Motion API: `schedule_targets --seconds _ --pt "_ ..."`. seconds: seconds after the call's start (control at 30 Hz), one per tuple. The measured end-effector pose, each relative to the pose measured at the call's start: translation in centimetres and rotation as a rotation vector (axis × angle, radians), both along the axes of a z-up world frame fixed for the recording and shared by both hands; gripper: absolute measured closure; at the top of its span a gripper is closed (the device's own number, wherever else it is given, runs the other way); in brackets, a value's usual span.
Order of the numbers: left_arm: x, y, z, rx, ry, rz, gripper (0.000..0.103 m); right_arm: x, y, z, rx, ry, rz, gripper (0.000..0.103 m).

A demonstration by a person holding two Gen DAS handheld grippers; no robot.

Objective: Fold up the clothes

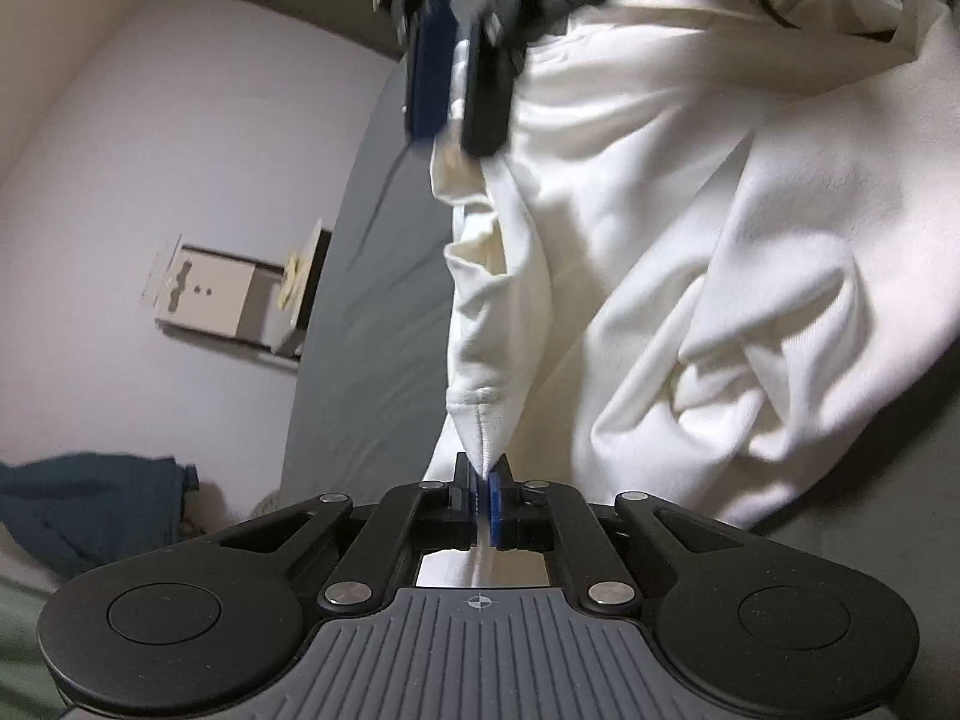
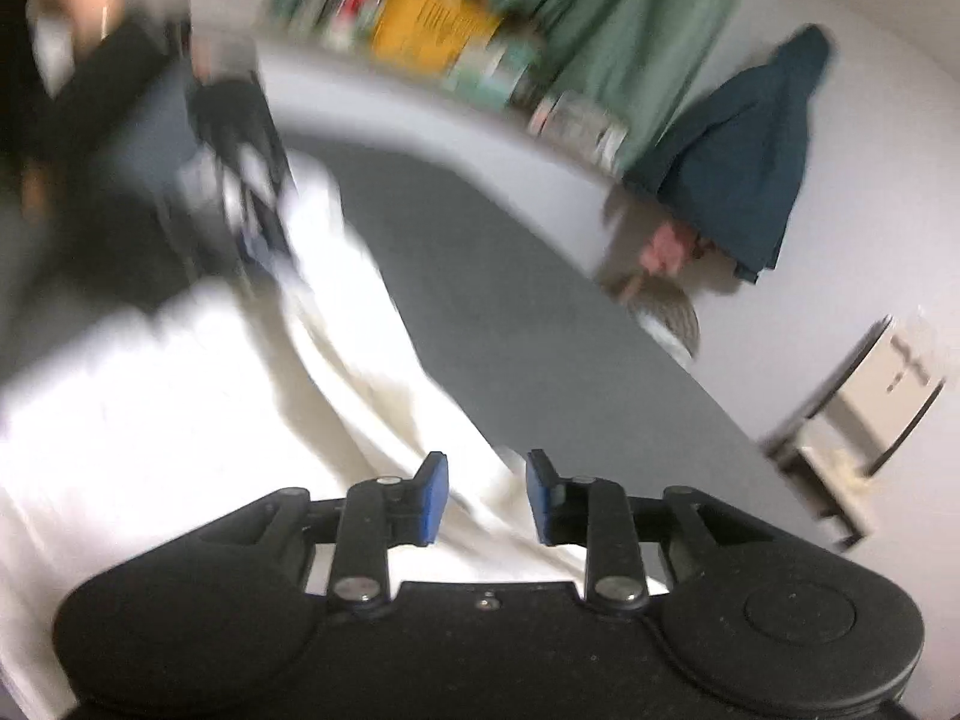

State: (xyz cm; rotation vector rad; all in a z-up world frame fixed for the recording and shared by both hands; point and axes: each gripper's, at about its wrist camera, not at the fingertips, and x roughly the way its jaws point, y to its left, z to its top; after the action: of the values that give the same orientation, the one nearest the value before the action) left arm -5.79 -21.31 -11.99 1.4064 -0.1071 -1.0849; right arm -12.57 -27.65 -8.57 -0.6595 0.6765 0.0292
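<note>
Grey bedsheet (image 1: 384, 228) carries the crumpled white cotton garment (image 1: 660, 252). I see my left hand-held gripper (image 1: 485, 501) clamped on its pointed hem corner; my right hand-held gripper (image 2: 487, 498) stands apart, cloth lying loosely between its blue pads (image 2: 437, 498).

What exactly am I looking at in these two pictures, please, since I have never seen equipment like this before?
There is no robot here: a person holds a hand-held two-finger gripper in each hand, and each gripper carries a wide-angle camera looking along its fingers.

The sharp picture comes from the left gripper. It is pinched shut on the cuff of a white garment lying on a grey surface. Further up, the right gripper stands at the same strip of cloth.

The blurred picture comes from the right gripper. Its blue pads are apart, with cloth beneath them but not pinched. A dark blue garment hangs on the wall behind.
</note>
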Motion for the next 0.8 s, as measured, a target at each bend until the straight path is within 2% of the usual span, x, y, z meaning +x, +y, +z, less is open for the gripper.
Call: schedule_targets --seconds 0.07,0.1,0.2,0.23,0.33,0.4,0.43,0.5,0.67,0.73,0.8 --pt "0.1 0.5 0.3 -0.006 0.003 0.013 0.099 0.7 -1.2 -0.2 -0.141 0.074 0.042 0.074" --pt "0.2 0.7 0.4 -0.009 0.005 0.019 0.099 1.4 -1.7 0.0 -0.164 0.109 0.063 0.074" --pt "-0.1 1.3 0.4 -0.006 0.005 0.015 0.099 3.4 -3.1 0.6 -0.214 0.214 0.125 0.074" --pt "-0.3 1.5 0.3 -0.002 0.002 0.01 0.099 4.2 -3.3 0.7 -0.199 0.241 0.132 0.074" --pt "-0.6 2.0 0.2 -0.002 0.002 0.007 0.099 6.3 -3.5 -0.5 -0.208 0.36 0.183 0.074" --pt "-0.8 2.1 0.2 -0.009 -0.003 0.013 0.099 7.3 -2.9 -1.5 -0.236 0.397 0.208 0.074" --pt "-1.2 2.3 0.2 -0.012 -0.005 0.018 0.098 7.6 -2.5 -1.9 -0.232 0.412 0.219 0.079" --pt "-1.3 1.8 0.1 -0.013 -0.012 0.039 0.098 7.7 -2.0 -2.3 -0.219 0.397 0.223 0.095" --pt "-1.4 0.8 -0.8 0.017 -0.028 0.063 0.096 6.5 -0.3 -1.6 -0.189 0.276 0.216 0.099" --pt "-1.4 0.5 -1.1 0.023 -0.038 0.057 0.077 5.0 0.0 -1.2 -0.175 0.243 0.219 0.099" --pt "-1.5 0.0 -1.3 0.006 -0.068 0.057 0.022 3.5 1.2 -1.1 -0.171 0.218 0.218 0.099"
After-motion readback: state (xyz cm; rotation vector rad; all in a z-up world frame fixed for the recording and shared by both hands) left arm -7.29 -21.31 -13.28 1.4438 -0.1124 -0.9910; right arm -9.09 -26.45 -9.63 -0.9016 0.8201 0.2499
